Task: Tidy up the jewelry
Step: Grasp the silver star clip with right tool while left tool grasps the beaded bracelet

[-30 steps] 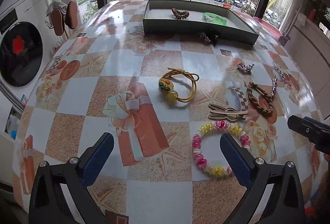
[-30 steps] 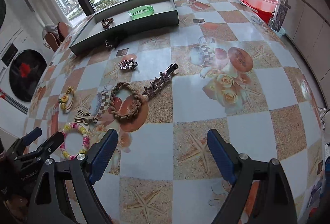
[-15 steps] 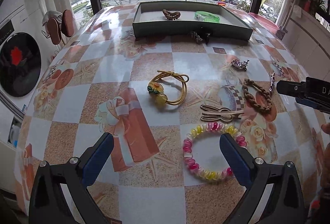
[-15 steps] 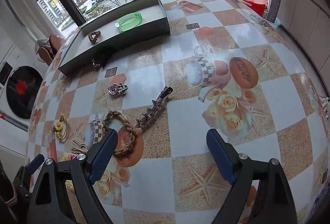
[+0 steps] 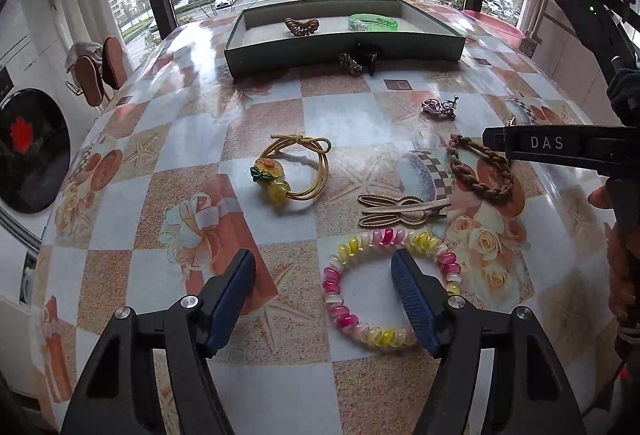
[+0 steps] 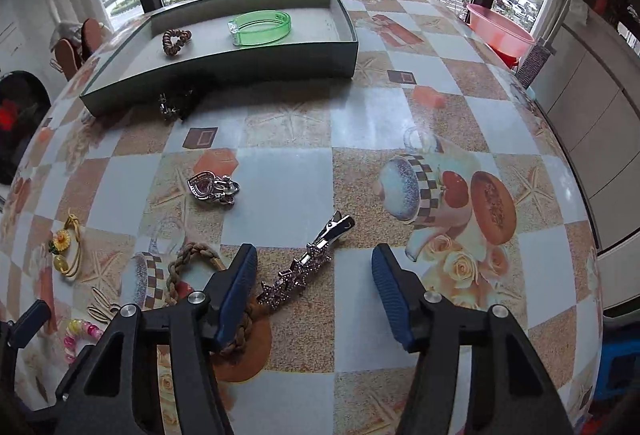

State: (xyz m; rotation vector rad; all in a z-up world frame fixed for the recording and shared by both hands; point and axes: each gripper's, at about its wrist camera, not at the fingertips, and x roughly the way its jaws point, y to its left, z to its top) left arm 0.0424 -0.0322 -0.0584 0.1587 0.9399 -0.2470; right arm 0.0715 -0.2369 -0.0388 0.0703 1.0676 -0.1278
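Note:
A dark green tray (image 5: 400, 53) at the table's far side holds a brown hair tie (image 5: 301, 26) and a green bangle (image 5: 374, 22). My left gripper (image 5: 324, 267) is open, its right finger over the pink-and-yellow spiral bracelet (image 5: 360, 315). Beyond lie a yellow flower hair tie (image 5: 292, 171), a gold clip (image 5: 402, 213) and a brown braided band (image 5: 482, 175). My right gripper (image 6: 314, 263) is open around a silver star hair clip (image 6: 308, 267). A silver heart piece (image 6: 212, 189) lies further on. The tray also shows in the right wrist view (image 6: 224, 69).
A dark clip (image 5: 356, 63) lies against the tray's front wall. The right gripper's body (image 5: 560, 147) reaches in at the right of the left wrist view. A pink basin (image 6: 500, 33) stands past the table's right edge. Slippers (image 5: 100, 71) hang at the left.
Both grippers moved forward and lower over the table. The left now straddles the spiral bracelet's edge; the right now brackets the star clip. Nothing was taken hold of.

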